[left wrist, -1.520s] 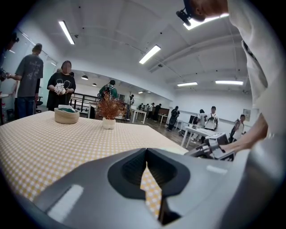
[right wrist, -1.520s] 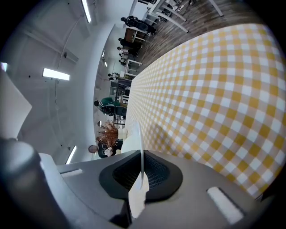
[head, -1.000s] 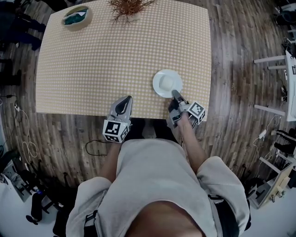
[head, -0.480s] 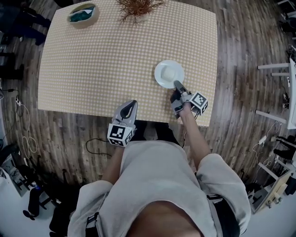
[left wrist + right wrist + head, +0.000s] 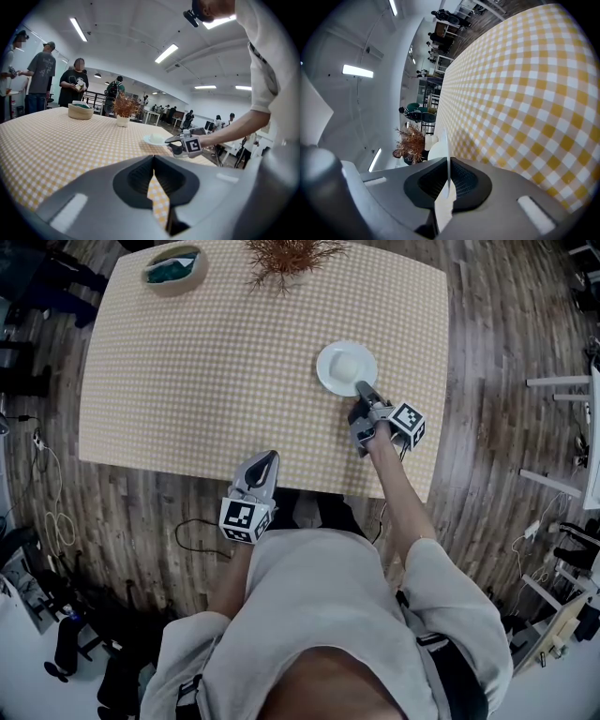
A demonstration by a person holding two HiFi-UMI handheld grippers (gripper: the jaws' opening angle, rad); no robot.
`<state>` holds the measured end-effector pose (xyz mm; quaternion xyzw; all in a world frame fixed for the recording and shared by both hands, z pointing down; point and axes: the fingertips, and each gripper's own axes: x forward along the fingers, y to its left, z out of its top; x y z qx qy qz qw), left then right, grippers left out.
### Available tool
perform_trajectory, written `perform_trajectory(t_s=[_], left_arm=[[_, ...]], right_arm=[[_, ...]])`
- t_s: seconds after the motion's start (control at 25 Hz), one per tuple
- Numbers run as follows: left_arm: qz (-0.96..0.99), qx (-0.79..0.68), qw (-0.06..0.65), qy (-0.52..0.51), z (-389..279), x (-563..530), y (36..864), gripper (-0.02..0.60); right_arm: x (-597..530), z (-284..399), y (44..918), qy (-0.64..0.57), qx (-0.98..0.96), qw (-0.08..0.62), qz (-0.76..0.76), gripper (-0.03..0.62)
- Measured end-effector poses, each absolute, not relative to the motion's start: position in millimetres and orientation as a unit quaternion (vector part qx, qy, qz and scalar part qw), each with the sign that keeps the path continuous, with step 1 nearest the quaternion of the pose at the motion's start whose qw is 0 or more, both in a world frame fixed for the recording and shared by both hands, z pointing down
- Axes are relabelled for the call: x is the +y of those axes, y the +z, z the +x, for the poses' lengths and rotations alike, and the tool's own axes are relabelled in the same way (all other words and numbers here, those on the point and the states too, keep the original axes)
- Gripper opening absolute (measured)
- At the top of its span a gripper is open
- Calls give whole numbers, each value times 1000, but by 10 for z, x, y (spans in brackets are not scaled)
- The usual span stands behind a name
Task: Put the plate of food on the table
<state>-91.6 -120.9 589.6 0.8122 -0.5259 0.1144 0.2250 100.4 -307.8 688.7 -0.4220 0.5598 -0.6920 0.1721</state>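
The plate (image 5: 345,368) is over the table (image 5: 206,371), between the dried plant (image 5: 286,257) and the table's near right corner, its rim pinched in the closed jaws of the right gripper (image 5: 366,392). Whether it touches the table is unclear, and the pale food (image 5: 346,364) on it is too small to identify. The left gripper (image 5: 266,461), at the table's near edge, has jaws together on nothing.

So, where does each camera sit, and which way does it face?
Head view: on the head, facing steeply down at the table; torso, arms, left gripper, right gripper show.
Left gripper view: faces across the table; own shut jaws, right arm show.
Right gripper view: rolled sideways, along the plate in its jaws.
Shared: plate, plant.
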Motion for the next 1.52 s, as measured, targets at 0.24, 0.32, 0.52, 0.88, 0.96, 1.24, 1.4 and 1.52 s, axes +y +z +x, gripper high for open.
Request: perform_trajectory(t_s=[0.24, 0.32, 0.52, 0.88, 0.96, 1.24, 1.4, 1.52], left_arm=[[810, -528, 229, 114, -963, -1222, 5923, 9], [809, -529, 230, 113, -969, -1221, 5921, 9], [805, -534, 231, 114, -1020, -1230, 5932, 9], [802, -537, 235, 114, -1051, -1193, 5952, 9], [802, -537, 235, 114, -1050, -1188, 5955, 9], [801, -538, 236, 111, -1067, -1193, 5966, 9], [800, -539, 238, 111, -1064, -1179, 5980, 11], [800, -540, 238, 111, -1083, -1189, 5977, 9]], right_arm=[[-3308, 956, 6932, -694, 552, 177, -427, 12], [-3374, 943, 6933, -695, 549, 181, -428, 14], [-3504, 903, 6956, -694, 547, 183, -431, 14], [-3494, 887, 7040, -697, 541, 176, -436, 14], [-3483, 897, 7066, -697, 541, 170, -439, 14], [-3445, 910, 7156, -709, 519, 165, -449, 12], [-3430, 915, 7219, -714, 510, 163, -452, 9], [-3429, 912, 7256, -717, 503, 165, -454, 11]])
